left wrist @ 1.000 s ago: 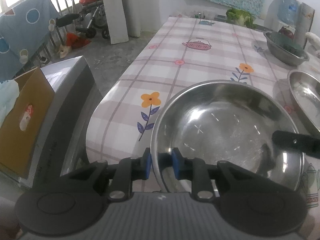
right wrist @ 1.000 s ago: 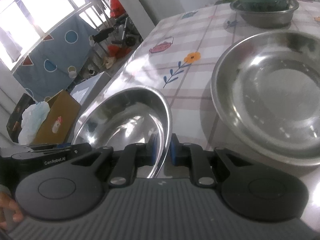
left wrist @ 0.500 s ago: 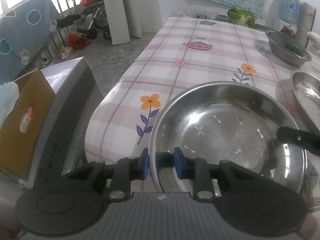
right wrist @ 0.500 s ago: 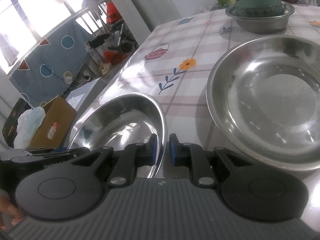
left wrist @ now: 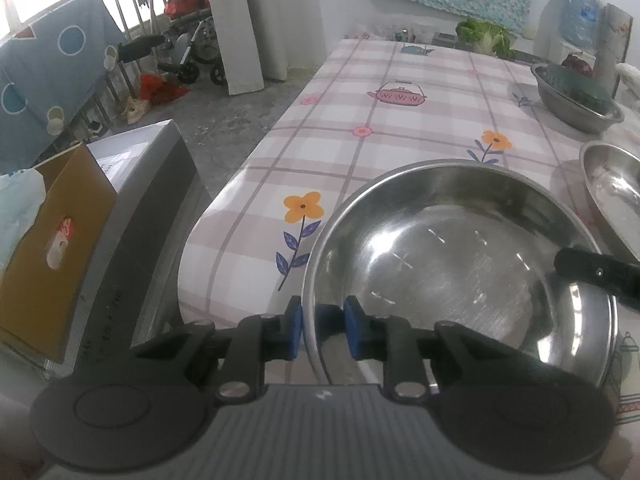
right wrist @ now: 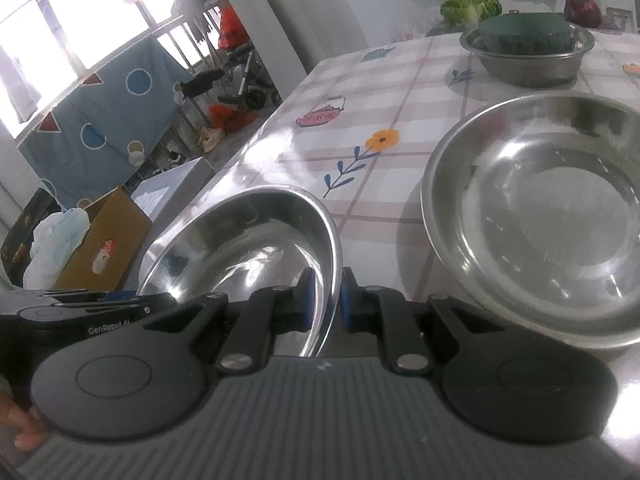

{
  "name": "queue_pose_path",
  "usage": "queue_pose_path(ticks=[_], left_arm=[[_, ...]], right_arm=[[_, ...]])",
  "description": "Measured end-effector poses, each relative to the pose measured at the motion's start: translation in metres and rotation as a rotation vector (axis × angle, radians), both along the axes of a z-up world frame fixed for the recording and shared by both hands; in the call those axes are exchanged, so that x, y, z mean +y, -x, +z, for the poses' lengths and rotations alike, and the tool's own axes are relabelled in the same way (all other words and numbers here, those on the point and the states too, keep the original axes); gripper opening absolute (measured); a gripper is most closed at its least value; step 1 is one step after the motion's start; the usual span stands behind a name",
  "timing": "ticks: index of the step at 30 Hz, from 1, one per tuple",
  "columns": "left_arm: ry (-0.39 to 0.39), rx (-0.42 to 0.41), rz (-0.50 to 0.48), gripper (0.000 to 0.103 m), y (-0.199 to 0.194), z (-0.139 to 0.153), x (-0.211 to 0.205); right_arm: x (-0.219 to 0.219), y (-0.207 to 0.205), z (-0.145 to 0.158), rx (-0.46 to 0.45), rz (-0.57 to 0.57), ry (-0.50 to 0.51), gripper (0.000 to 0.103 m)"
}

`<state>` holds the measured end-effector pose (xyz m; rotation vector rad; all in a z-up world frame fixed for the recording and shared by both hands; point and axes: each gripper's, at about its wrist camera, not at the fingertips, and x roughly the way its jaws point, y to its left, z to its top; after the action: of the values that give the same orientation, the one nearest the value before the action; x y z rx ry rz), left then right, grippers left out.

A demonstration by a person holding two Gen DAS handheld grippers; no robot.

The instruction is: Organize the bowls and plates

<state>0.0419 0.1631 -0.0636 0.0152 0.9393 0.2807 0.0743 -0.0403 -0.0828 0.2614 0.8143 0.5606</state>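
A wide steel bowl (left wrist: 460, 264) sits near the table's front left corner. My left gripper (left wrist: 319, 328) straddles its near left rim, blue pads slightly parted around the edge. My right gripper (right wrist: 324, 300) is shut on the same steel bowl's (right wrist: 248, 240) right rim; one of its fingers (left wrist: 596, 270) shows at the right of the left wrist view. A second, larger steel bowl (right wrist: 548, 216) lies empty on the table to the right, also partly seen in the left wrist view (left wrist: 612, 188).
A smaller steel basin (right wrist: 528, 56) holding a dark green bowl stands at the far right, with a cabbage (right wrist: 472, 6) behind it. The floral checked tablecloth (left wrist: 400, 128) stretches ahead. A brown box (left wrist: 52, 240) and a grey case (left wrist: 148, 200) stand left of the table edge.
The left gripper's pads have opened slightly around the rim. The bowl has sunk a little toward the table, and both views have drawn back slightly.
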Motion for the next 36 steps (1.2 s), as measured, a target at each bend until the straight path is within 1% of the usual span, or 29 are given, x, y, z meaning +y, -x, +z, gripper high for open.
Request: queue_pose_path(ticks=[10,19,23,36], left_arm=[[-0.004,-0.014,-0.002,0.023,0.002,0.006,-0.002],[0.014,-0.029,-0.009,0.023,0.002,0.008,0.000],[0.025,-0.028,-0.011,0.023,0.001,0.008,0.001],[0.021,-0.031,-0.019,0.023,0.001,0.011,-0.004]], right_arm=[[-0.003,-0.001,0.000,0.002,-0.005,-0.015,0.012],[-0.003,0.001,0.001,0.005,-0.019,-0.012,0.012],[-0.003,0.003,0.002,0.007,-0.026,-0.014,0.012],[-0.010,0.004,0.004,0.011,-0.040,-0.037,0.014]])
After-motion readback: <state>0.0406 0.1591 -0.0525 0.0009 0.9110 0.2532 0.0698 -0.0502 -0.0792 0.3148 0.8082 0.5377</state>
